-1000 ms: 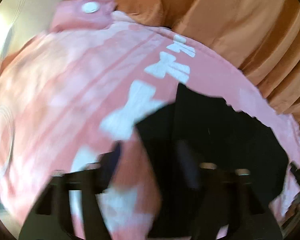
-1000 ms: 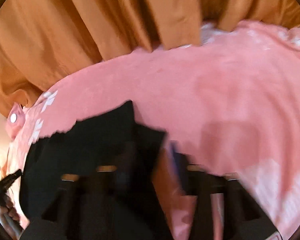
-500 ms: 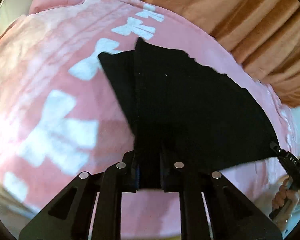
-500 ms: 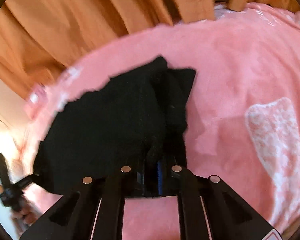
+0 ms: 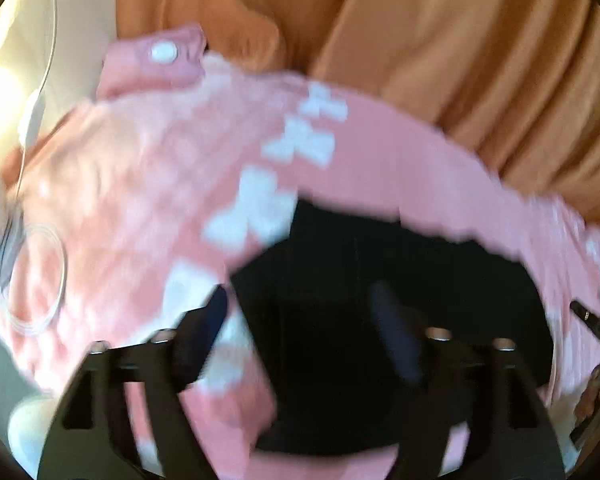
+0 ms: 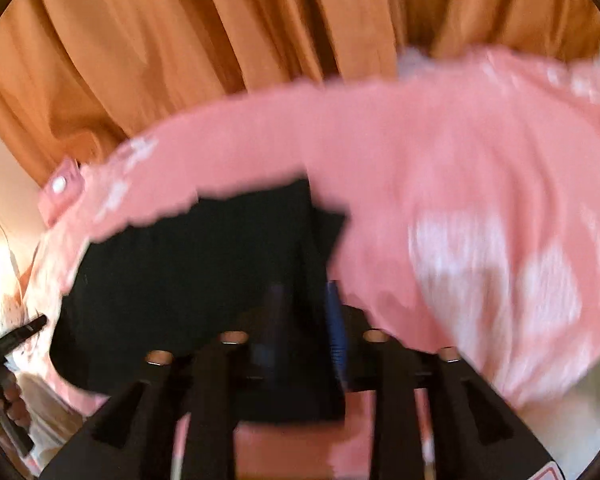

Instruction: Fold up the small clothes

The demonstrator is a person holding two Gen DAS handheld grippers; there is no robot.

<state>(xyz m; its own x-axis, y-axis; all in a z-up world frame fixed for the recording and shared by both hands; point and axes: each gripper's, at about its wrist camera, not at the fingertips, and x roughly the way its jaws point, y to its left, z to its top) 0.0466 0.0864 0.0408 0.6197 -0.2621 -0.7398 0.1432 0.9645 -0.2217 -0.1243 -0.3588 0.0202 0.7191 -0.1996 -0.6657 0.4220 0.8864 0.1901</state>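
A small black garment (image 5: 380, 280) lies on a pink blanket with white bows (image 5: 160, 168); it also shows in the right wrist view (image 6: 188, 264). My left gripper (image 5: 304, 332) is open, its fingers spread over the garment's left edge. My right gripper (image 6: 304, 320) has its jaws a narrow gap apart around the garment's right end, and blur hides whether they pinch the cloth. Both views are blurred.
Orange curtains (image 5: 440, 48) hang behind the bed, also in the right wrist view (image 6: 180, 40). A white cable (image 5: 40, 280) lies coiled on the blanket at the left. The other hand's gripper shows at the frame edges (image 6: 4, 352).
The left gripper has opened and let go of the black garment. The right jaws have parted slightly. Both cameras have dropped closer over the garment, which now lies on the blanket.
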